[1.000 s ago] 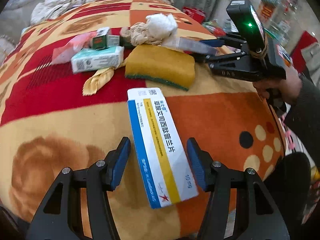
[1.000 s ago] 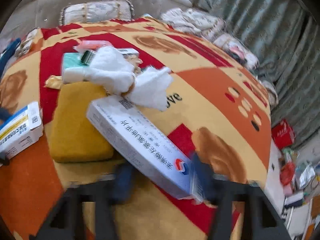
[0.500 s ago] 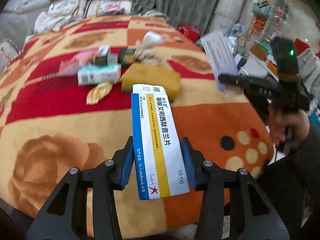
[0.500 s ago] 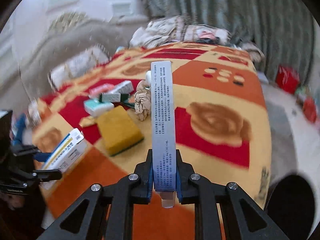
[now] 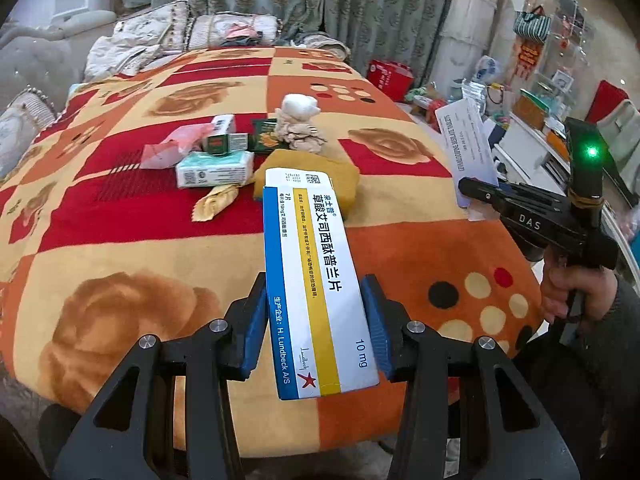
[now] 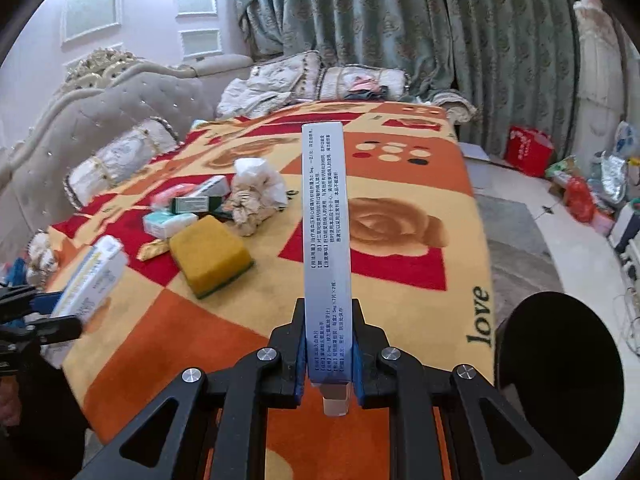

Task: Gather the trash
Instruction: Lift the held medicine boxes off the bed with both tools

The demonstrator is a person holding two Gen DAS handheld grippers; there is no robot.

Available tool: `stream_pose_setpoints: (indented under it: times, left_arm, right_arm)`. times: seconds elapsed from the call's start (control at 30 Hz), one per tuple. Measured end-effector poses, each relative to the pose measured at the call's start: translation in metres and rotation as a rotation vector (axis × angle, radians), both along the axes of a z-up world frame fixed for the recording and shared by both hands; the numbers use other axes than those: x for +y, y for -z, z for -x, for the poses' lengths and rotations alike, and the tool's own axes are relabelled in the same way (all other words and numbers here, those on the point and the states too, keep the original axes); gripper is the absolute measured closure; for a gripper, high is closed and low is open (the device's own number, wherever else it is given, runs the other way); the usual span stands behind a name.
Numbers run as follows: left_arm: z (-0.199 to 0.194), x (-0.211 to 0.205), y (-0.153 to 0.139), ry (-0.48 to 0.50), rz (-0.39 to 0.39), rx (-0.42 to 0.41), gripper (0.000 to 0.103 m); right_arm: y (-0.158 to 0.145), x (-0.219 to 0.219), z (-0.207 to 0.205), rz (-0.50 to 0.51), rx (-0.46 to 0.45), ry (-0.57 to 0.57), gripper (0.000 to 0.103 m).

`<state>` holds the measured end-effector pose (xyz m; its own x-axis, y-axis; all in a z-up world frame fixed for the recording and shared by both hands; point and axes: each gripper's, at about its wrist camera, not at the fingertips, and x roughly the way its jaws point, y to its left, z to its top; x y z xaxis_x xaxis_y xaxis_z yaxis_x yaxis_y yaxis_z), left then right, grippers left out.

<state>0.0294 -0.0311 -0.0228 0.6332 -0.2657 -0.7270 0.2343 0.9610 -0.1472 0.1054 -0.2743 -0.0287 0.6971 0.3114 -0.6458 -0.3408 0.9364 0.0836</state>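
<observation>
Gripping one box each: the left claw [image 5: 314, 316] is clamped across the wide face of the blue-and-yellow medicine box [image 5: 312, 276], the right claw [image 6: 329, 354] is shut tight on the narrow sides of the grey-white box [image 6: 326, 248]. Both boxes are held lifted clear of the bed [image 6: 400, 264], long axis pointing away from the claws, presumably so they can be carried off to a bin; none is identified for sure. Each box sits between its claw's pads at its near end, far end free. Remaining trash is left on the blanket, far-left of the right claw: yellow sponge [image 6: 210, 256], crumpled tissue [image 6: 256, 192], tissue pack [image 5: 214, 170], small green boxes [image 5: 224, 144], gold wrapper [image 5: 214, 202]. No contact with either claw.
</observation>
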Motion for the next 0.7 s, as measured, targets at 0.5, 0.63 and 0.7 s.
stream_pose_setpoints:
  times: [0.5,0.63,0.7]
  left_arm:
    - [0.013,0.011,0.004,0.027,-0.012,-0.033,0.060]
    - [0.014,0.013,0.001,0.028,-0.015,-0.046,0.060]
    - [0.014,0.016,0.001,0.021,-0.015,-0.046,0.060]
  right_arm:
    - [0.010,0.014,-0.009,0.071,0.043,0.026,0.086]
    - [0.011,0.020,-0.013,0.079,0.049,0.025,0.086]
    - [0.012,0.021,-0.015,0.079,0.052,0.025,0.086]
